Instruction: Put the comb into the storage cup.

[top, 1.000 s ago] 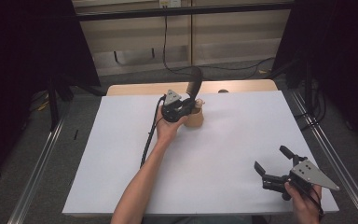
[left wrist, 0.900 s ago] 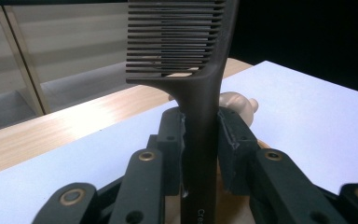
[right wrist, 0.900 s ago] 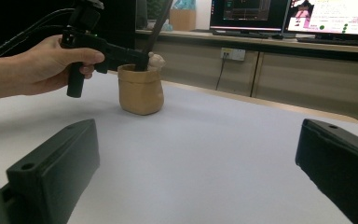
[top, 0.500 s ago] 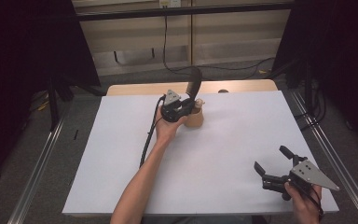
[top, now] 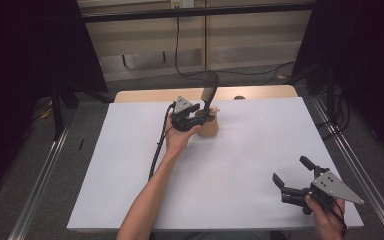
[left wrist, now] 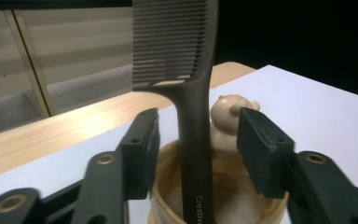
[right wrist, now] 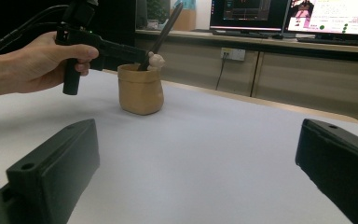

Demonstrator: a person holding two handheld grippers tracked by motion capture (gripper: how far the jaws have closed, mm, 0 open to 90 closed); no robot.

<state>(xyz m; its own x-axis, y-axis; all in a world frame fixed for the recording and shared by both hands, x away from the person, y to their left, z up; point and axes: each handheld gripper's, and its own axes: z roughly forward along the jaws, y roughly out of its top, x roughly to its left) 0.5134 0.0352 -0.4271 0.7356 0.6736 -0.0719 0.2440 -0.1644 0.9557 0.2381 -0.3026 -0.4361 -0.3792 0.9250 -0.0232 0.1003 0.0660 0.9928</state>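
A dark comb [left wrist: 193, 140] stands upright in a tan cup [top: 209, 129] at the far middle of the white table [top: 130, 165]. A small bear figure [left wrist: 228, 112] sits on the cup's rim. My left gripper [top: 202, 112] is open. Its jaws flank the comb's handle just above the cup, with a gap on each side. In the right gripper view the cup [right wrist: 141, 91], the comb [right wrist: 165, 28] and the left gripper [right wrist: 121, 49] show farther off. My right gripper [top: 291, 170] hovers open and empty near the table's front right corner.
A strip of wooden tabletop [top: 260, 92] shows behind the white sheet. Metal rails [top: 360, 170] run along both sides of the table. Monitors [right wrist: 298, 16] stand on a bench beyond it.
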